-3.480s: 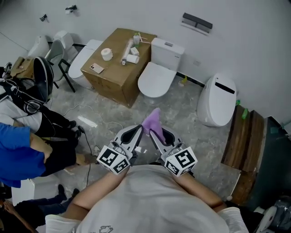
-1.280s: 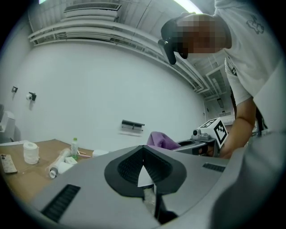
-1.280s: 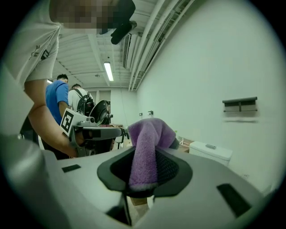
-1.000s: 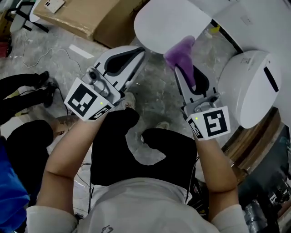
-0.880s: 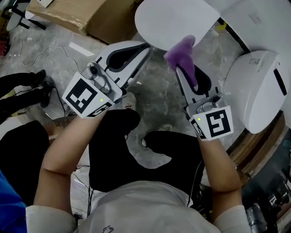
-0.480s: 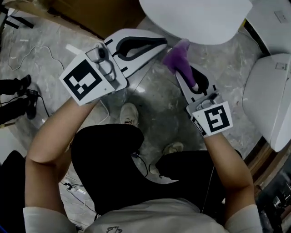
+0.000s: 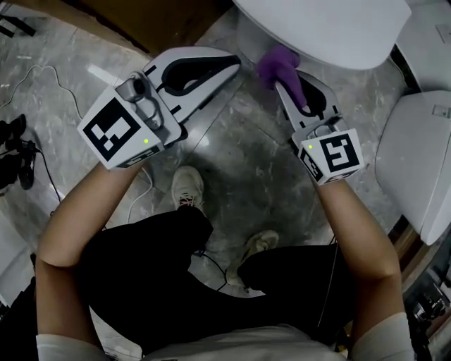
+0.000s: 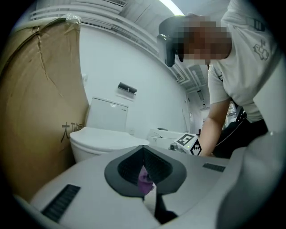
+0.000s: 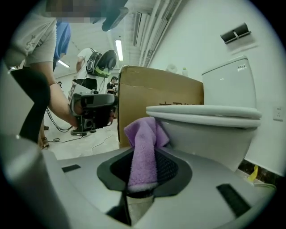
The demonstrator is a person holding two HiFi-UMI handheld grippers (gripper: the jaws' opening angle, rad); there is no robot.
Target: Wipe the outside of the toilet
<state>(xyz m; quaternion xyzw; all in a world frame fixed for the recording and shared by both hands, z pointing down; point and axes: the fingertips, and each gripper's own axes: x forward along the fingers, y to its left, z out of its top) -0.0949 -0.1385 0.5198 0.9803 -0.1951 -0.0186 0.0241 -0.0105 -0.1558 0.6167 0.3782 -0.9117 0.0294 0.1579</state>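
Note:
The white toilet's shut lid (image 7: 324, 28) fills the top of the head view; its bowl (image 9: 210, 134) shows close in the right gripper view. My right gripper (image 7: 285, 79) is shut on a purple cloth (image 7: 276, 63), which stands up from the jaws (image 9: 144, 152) right at the bowl's front, under the rim. Whether it touches the bowl I cannot tell. My left gripper (image 7: 229, 67) is shut and holds nothing, to the left of the cloth and pointing at the toilet (image 8: 103, 141). A sliver of purple shows through its jaw slit.
A brown cardboard box (image 7: 141, 21) stands just left of the toilet (image 8: 35, 112). A second white toilet (image 7: 416, 162) stands to the right. My shoes (image 7: 187, 187) rest on the grey marble floor. Cables (image 7: 28, 70) lie at the left. Another person stands beyond the box.
I have walked up and bent over the toilet. Both grippers moved forward, and the cloth went from mid-air to the bowl's front under the lid rim.

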